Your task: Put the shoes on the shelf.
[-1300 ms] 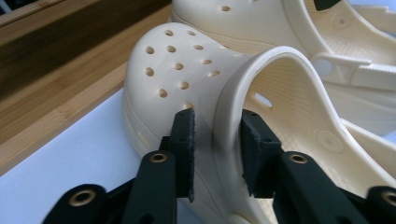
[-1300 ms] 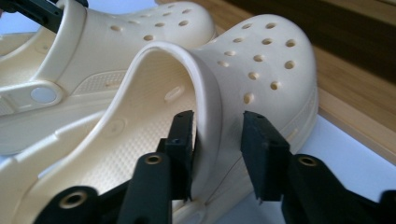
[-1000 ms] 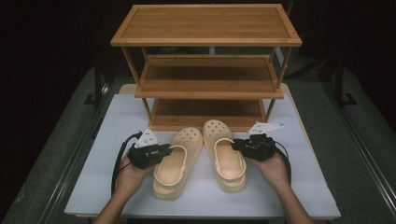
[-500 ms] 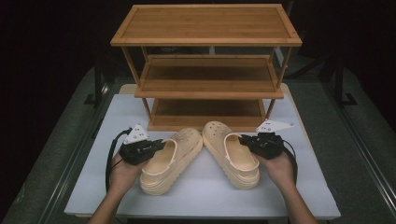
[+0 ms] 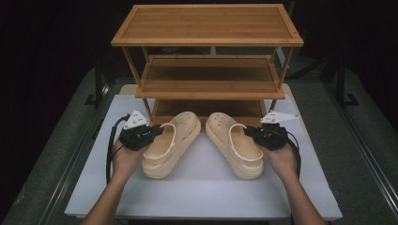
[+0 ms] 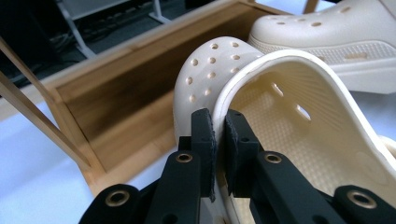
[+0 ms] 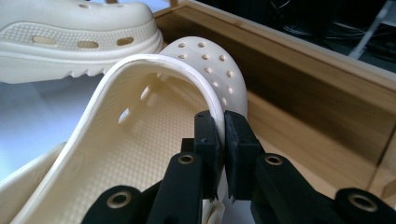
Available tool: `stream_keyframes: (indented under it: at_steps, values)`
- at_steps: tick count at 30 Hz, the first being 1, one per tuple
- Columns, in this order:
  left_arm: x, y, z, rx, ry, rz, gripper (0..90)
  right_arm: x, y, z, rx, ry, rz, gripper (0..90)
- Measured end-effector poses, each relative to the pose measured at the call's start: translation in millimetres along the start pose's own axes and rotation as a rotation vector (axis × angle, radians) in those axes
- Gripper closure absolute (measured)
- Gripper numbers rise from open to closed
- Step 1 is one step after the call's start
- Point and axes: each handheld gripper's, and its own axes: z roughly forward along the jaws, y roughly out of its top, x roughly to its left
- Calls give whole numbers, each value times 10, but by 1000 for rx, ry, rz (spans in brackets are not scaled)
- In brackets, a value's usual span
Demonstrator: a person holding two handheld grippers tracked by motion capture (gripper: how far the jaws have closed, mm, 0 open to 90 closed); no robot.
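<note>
**Two clogs, one pinch each**

Both sit on the white worktop (image 5: 202, 192) before the wooden rack (image 5: 206, 79). Left gripper (image 6: 218, 140) pinches the left clog (image 5: 170, 144) rim; right gripper (image 7: 221, 140) pinches the right clog (image 5: 234, 143) rim. Lift level, toes leading toward the bottom shelf.

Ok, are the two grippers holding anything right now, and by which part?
Yes. The left gripper pinches the left clog by its collar rim; the right gripper pinches the right clog the same way.
</note>
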Motion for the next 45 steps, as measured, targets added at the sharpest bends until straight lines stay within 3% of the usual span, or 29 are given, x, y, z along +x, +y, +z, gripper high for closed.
stream_keyframes:
  at_steps: [6, 11, 24, 40, 45]
  values:
    - [78, 73, 217, -2, 15, -9, 837, -147, 77, 120, -15, -33, 19, 841]
    - [117, 127, 411, -6, 53, 0, 837, -243, 128, 272, -17, -75, 22, 840]
    - [134, 204, 870, -28, 133, 39, 836, -355, 251, 586, -29, -153, 18, 839]
    - [89, 240, 1117, -2, 209, 115, 833, -425, 205, 738, -46, -198, 31, 836]
    - [90, 230, 1143, -13, 200, 100, 822, -414, 210, 751, -48, -203, 25, 832]
